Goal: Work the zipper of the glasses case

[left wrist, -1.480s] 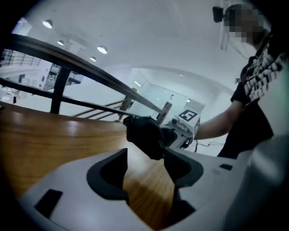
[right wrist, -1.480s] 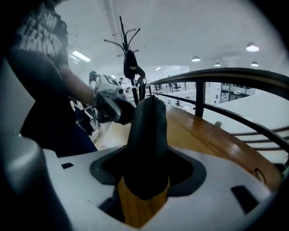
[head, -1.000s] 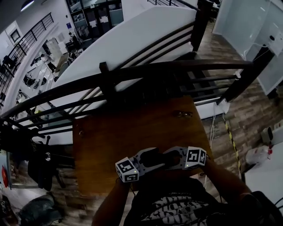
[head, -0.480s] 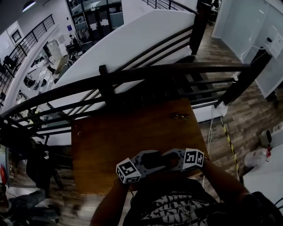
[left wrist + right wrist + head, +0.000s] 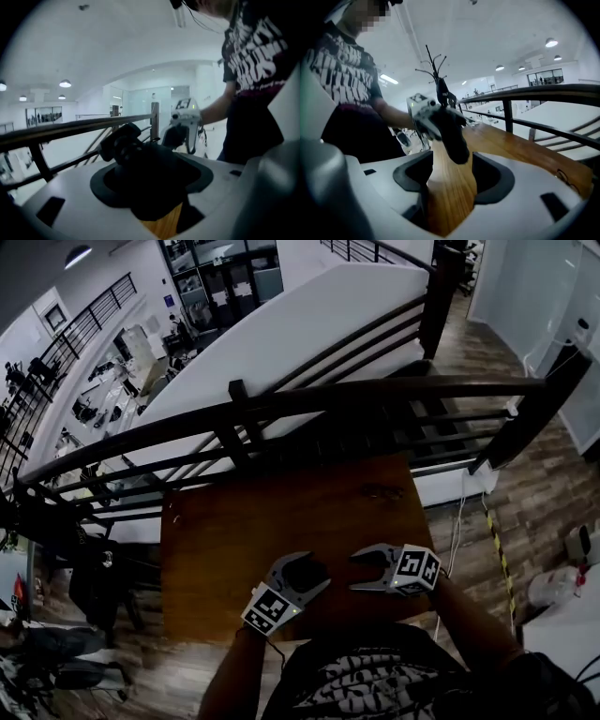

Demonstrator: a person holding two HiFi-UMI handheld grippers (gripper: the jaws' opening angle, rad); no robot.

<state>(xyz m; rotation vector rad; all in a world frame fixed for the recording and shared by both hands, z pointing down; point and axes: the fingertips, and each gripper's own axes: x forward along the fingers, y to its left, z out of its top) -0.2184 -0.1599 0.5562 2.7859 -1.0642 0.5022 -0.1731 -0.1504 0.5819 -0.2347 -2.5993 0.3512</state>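
- Brown wooden table (image 5: 216,540) stands against a dark railing (image 5: 375,390).
- The left gripper (image 5: 314,573), near the table's front edge, has rolled since a second ago, so its marker cube now sits at the lower left.
- Its jaws have just been closing. They clamp the black glasses case (image 5: 150,187), which fills the gap between them.
- Whether the case touches the tabletop cannot be told.
- A second ago both grippers met at the case; now they stand apart.
- The right gripper (image 5: 364,570) has drawn off to the right. Its jaws are spread, with only bare tabletop between them.
- A pair of glasses (image 5: 382,491) lies near the far right edge, unmoved.
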